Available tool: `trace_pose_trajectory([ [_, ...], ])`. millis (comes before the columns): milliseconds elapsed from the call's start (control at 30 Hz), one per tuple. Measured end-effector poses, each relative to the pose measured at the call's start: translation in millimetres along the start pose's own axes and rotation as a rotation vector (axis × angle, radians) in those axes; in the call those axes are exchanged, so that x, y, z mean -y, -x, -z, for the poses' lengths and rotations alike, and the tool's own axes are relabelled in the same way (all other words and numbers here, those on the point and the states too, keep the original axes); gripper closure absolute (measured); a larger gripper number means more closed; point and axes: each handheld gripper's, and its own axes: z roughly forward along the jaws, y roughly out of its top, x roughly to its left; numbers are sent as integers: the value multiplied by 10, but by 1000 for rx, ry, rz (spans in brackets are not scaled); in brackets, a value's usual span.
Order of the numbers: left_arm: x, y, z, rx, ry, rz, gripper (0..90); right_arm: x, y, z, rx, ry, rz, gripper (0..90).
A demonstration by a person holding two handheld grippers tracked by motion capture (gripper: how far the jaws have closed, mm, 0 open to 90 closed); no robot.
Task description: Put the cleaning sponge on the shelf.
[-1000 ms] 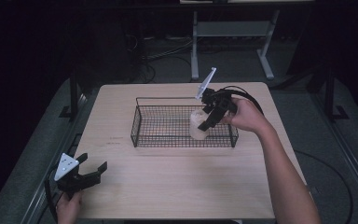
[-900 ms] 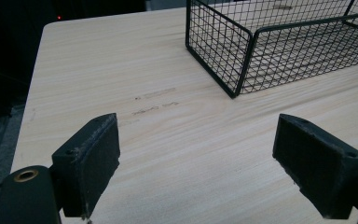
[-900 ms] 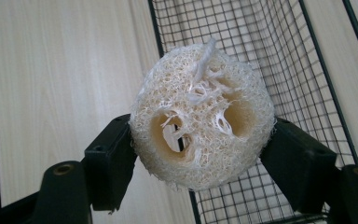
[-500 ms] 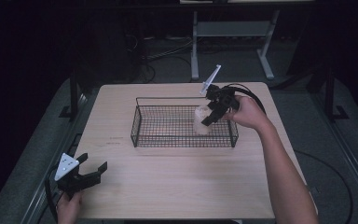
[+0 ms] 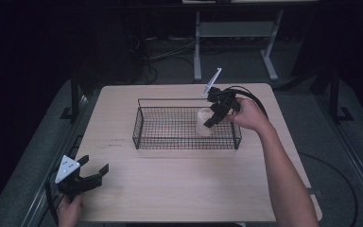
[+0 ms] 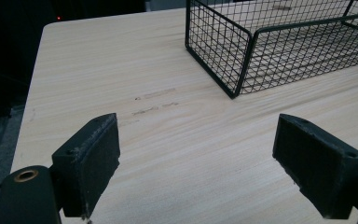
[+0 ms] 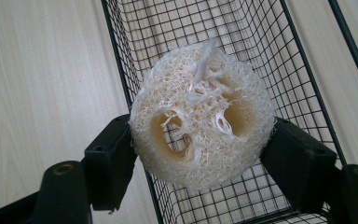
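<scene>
Fibrous loofah point(image 7: 200, 116) looked light, springy, rough enough to grip | pinched across its round sides by right gripper point(image 7: 200, 154), over wire basket point(image 5: 144, 125) right end | left gripper point(image 6: 205, 158) spread wide, idle above table point(image 6: 98, 70)

My high view looks forward and down from my side onto the whole table point(image 5: 179, 189), with a dark floor beyond, hard to read. My left gripper view sits low near the table's near-left corner, facing across the wood to the basket point(image 6: 242, 70). My right gripper view looks steeply down, very close, into that basket point(image 7: 307, 84). All three share the basket and table.
</scene>
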Motion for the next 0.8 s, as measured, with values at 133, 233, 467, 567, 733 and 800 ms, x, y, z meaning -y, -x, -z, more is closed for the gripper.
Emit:
trace_pose_trajectory([
  [133,-1,1,-2,1,0,0,139,-3,18,-45,-2,-9,0,279],
  [233,-1,2,0,0,1,0,140,-3,30,-80,-2,-14,-2,279],
  [467,-1,0,0,1,2,0,139,-8,43,-174,-15,-24,-6,279],
  [567,-1,-1,1,1,2,1,139,12,61,-226,-30,-16,-14,279],
  [733,0,0,0,2,1,0,139,75,91,-312,-41,-13,-33,278],
  [800,0,2,-2,1,0,0,139,82,93,-343,-37,-31,-31,278],
])
